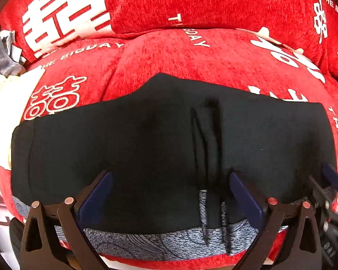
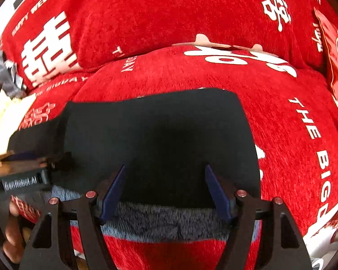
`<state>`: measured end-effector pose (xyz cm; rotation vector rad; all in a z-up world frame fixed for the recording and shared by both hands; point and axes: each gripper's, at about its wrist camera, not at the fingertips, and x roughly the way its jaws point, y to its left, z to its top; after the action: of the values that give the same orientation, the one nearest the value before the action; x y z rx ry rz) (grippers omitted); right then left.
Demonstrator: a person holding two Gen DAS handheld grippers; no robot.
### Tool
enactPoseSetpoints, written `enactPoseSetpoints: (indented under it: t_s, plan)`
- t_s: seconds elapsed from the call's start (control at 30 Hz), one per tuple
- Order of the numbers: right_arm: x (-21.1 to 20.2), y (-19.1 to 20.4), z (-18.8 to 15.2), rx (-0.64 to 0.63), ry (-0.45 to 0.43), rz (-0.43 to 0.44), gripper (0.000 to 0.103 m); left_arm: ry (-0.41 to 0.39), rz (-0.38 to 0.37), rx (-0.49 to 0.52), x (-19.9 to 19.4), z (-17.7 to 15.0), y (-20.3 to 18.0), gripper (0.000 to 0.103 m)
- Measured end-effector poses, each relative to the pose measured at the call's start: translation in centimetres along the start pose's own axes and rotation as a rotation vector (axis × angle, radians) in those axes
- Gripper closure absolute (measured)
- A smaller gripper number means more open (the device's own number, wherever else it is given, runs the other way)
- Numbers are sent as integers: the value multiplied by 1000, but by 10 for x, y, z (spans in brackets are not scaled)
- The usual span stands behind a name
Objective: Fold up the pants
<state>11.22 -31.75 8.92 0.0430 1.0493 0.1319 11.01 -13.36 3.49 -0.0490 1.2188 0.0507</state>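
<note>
The black pants (image 1: 146, 139) lie folded flat on a red sofa seat cushion (image 1: 191, 63), their long axis running left to right across both views, over a grey patterned cloth (image 1: 169, 240) that shows along their near edge.

Only the left wrist view shows the whole width of the pants, the two drawstrings (image 1: 205, 213) trailing toward the camera over the near edge, and the peak in their far edge. There the left gripper (image 1: 171, 193) hangs over the near edge with its jaws spread wide and nothing gripped; the drawstrings lie between them.

The right wrist view shows only the right end of the pants, squared off against the cushion. The right gripper (image 2: 164, 191) has its jaws parted over the near edge, holding nothing. At the left border the other gripper's body and a person's hand (image 2: 11, 231) appear, blurred.
</note>
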Motion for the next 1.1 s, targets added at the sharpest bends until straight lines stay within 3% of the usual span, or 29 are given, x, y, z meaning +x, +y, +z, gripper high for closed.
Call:
enactPoseSetpoints:
  t_s: [0.13, 0.23, 0.3, 0.37, 0.5, 0.67, 0.77, 0.87, 1.03, 1.1]
  plan:
    - [-8, 7, -23, -82, -12, -24, 29, 28, -53, -44, 0, -3, 10, 0]
    - [-20, 8, -23, -110, -22, -46, 28, -13, -60, -53, -16, -5, 7, 0]
    - [-28, 6, -11, -110, -63, -60, 28, -27, -56, -14, -19, -4, -2, 0]
    - [-25, 3, 3, -115, -68, -80, 28, 17, -2, 21, -5, -3, -10, 0]
    - [19, -5, 34, -93, 38, -123, 28, 73, -63, -38, 14, 6, -2, 0]
    - [46, -14, 68, -56, 49, -128, 13, 94, -54, -54, 22, 27, -6, 0]
    - [54, -10, 78, -76, 66, -155, 12, 72, -40, -61, 11, 34, -8, 0]
    - [39, -8, 77, -58, 42, -152, 12, 29, -53, -54, -5, 26, -5, 0]
    - [25, -3, 55, -20, 46, -124, 12, 66, -57, -34, 2, 0, 1, 0]
    - [28, 1, 41, -22, 71, -124, 12, 68, -100, -54, 8, -4, 8, 0]
